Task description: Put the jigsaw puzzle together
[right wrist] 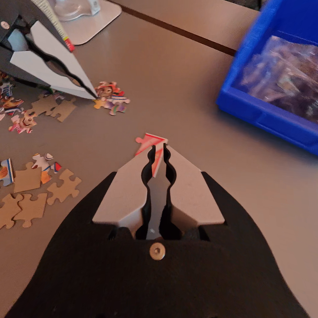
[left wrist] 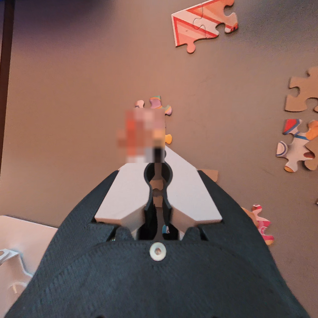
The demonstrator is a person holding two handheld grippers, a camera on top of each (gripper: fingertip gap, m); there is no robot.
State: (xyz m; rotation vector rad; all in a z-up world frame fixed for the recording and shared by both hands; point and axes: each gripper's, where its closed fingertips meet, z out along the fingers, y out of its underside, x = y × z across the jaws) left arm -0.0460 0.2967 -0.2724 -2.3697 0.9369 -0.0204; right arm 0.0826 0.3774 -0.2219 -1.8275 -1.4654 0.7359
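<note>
Fingers: right gripper (right wrist: 158, 146) narrowly parted over the red-striped joined pair (right wrist: 151, 141), left gripper (right wrist: 96, 97) pressed near shut at a colourful puzzle piece (right wrist: 112, 99), both left of the blue bin (right wrist: 261, 110); cardboard pieces likely light, stiff, thin, so pinch an edge.

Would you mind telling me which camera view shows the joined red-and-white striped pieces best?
The left wrist view: the joined red-and-white striped pieces lie unobstructed, seam and tabs visible. In the right wrist view the right gripper covers much of them.
</note>
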